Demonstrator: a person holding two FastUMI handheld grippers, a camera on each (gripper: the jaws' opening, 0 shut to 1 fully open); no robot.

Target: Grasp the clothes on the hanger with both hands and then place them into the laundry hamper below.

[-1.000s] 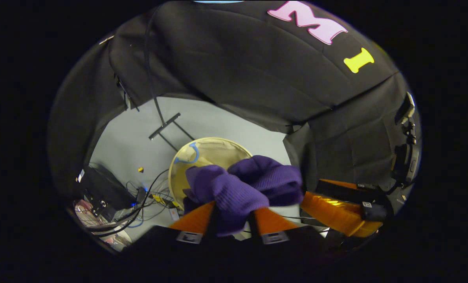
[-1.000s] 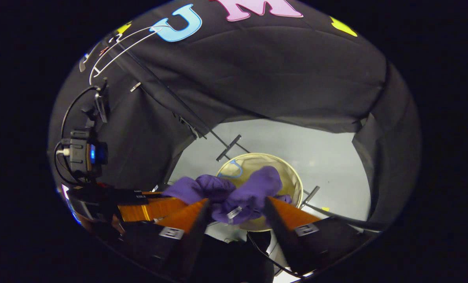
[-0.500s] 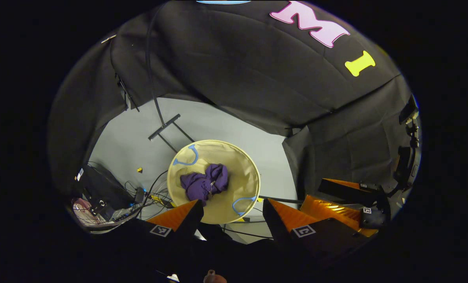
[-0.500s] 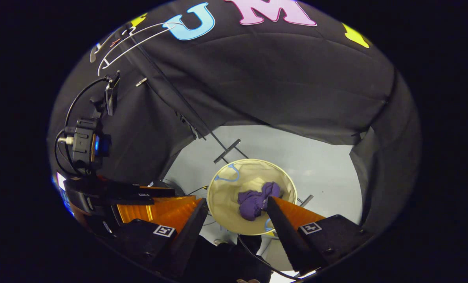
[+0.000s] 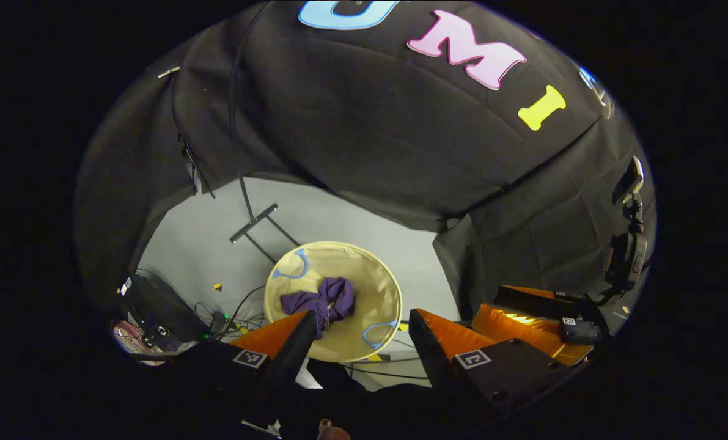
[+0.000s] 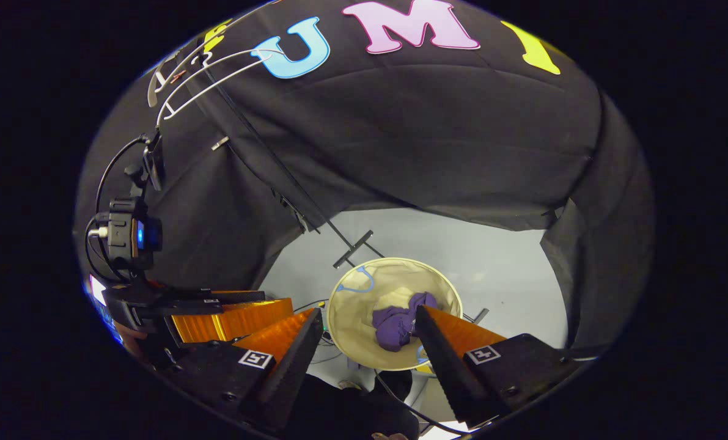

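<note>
The purple garment [image 5: 321, 300] lies crumpled inside the round beige laundry hamper [image 5: 376, 275] on the floor; it also shows as a purple heap [image 6: 400, 321] in the hamper [image 6: 357, 305] in the right gripper view. My left gripper [image 5: 357, 324] hangs open high above the hamper, nothing between its fingers. My right gripper [image 6: 367, 324] is open too, above the hamper. The right gripper [image 5: 522, 321] shows at the lower right of the left gripper view, and the left gripper [image 6: 229, 315] at the lower left of the right gripper view. An empty white wire hanger [image 6: 217, 67] hangs at the upper left.
A black stand with a cross foot [image 5: 253, 223] rises beside the hamper. Cables and black boxes [image 5: 168, 311] lie on the grey floor to the left. Cameras on mounts [image 6: 122, 235] [image 5: 626, 256] stand against the black cloth walls.
One second ago both grippers were shut on the purple garment above the hamper. They opened, the garment fell into the hamper, and both grippers have since risen a little.
</note>
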